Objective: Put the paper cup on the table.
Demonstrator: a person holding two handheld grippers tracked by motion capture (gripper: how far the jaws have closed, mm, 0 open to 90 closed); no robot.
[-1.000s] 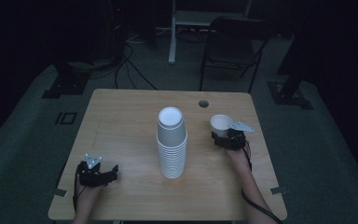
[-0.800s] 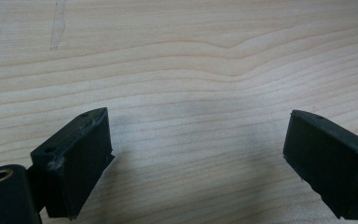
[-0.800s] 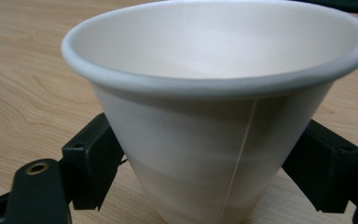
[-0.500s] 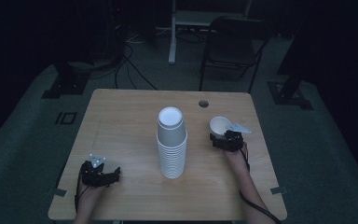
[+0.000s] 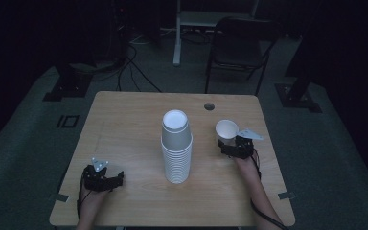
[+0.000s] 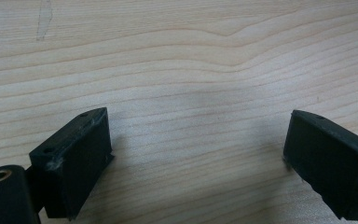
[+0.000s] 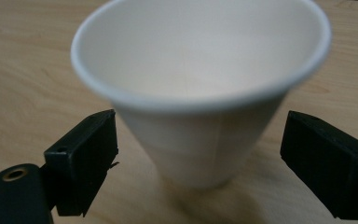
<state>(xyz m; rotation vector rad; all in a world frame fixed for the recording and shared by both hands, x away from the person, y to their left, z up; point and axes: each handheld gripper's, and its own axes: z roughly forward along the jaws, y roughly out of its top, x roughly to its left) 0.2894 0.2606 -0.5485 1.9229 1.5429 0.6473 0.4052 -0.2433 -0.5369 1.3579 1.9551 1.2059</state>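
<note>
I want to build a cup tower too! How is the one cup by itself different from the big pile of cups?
The single cup stands upright, mouth up; the stack of cups is upside down, bottoms up. The single cup is short and stands between the right gripper's open jaws; the stack is tall, mid-table, with nothing around it. Both are white paper cups on the wooden table.

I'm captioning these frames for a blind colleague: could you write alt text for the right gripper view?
A single white paper cup stands upright on a light wooden table, between the two open black jaws of the right hand-held gripper. Neither jaw touches it, with gaps on both sides. The cup is empty and slightly blurred.
</note>
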